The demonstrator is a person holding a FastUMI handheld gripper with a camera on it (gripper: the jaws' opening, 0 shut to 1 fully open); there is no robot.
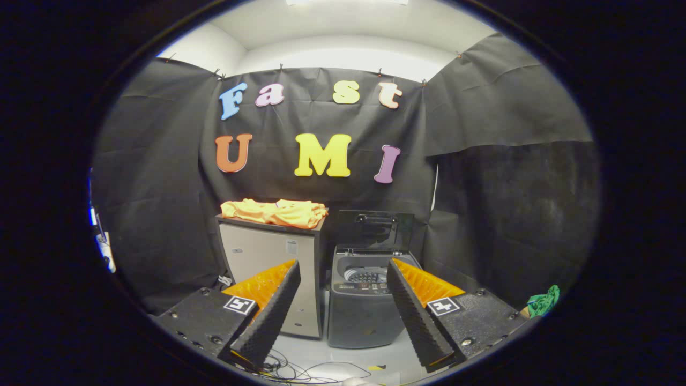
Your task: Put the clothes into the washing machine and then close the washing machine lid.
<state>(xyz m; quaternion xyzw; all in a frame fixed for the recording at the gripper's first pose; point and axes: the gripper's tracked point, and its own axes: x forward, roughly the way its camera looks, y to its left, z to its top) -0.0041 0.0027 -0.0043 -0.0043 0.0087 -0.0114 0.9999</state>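
Note:
An orange garment [276, 212] lies folded on top of a small fridge-like cabinet [268, 257], beyond my left finger. To its right stands a grey top-loading washing machine [364, 316] with its dark lid [375, 230] raised upright, so the drum [367, 277] shows. My gripper [343, 308] is open and far back from both, with nothing between its fingers. The washing machine sits in the gap between them, further off.
A green cloth [544, 301] lies low at the far right by the booth wall. Loose cables [300, 370] trail on the pale floor just below the fingers. Black cloth walls close the booth on three sides.

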